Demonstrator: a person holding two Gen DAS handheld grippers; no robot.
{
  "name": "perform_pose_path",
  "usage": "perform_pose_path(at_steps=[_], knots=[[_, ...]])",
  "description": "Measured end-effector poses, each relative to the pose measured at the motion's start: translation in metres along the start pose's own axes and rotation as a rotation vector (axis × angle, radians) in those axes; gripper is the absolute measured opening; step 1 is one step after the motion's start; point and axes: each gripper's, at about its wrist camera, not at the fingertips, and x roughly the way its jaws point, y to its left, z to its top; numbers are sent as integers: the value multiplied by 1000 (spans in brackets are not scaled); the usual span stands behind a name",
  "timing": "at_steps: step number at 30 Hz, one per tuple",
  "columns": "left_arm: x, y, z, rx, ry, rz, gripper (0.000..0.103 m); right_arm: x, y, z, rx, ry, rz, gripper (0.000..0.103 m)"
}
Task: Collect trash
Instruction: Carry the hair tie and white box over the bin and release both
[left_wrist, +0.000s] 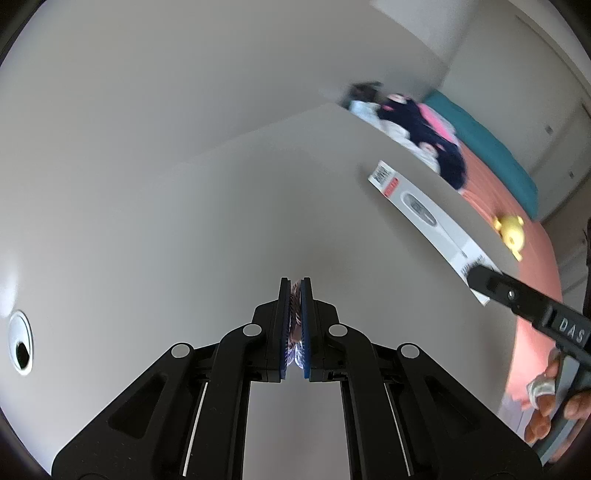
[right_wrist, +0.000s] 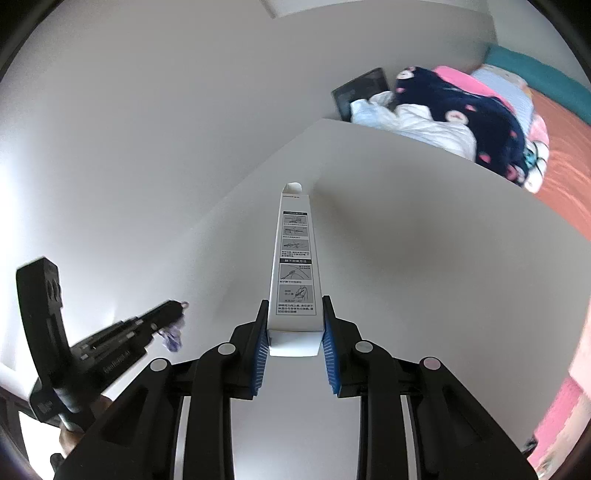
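My left gripper is shut on a small crinkled foil wrapper, pinched flat between the blue pads above the white table. From the right wrist view the same gripper shows at lower left with the purple wrapper hanging from its tip. My right gripper is shut on the near end of a long white thermometer box, which sticks out forward over the table. In the left wrist view the box lies slanted at right, held by the right gripper.
A round cable hole sits in the table at far left. Beyond the table's right edge is a bed with an orange sheet, a yellow plush toy, a teal pillow and a heap of dark and pink clothes. A dark tablet leans by the wall.
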Motion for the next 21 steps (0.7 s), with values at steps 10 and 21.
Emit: perform_pose_path(at_steps=[10, 21], knots=[[-30, -115, -61, 180, 0, -104, 5, -104, -54, -68, 78, -115, -23, 28], [-50, -235, -150, 360, 22, -226, 5, -210, -120, -159, 177, -230, -120, 28]])
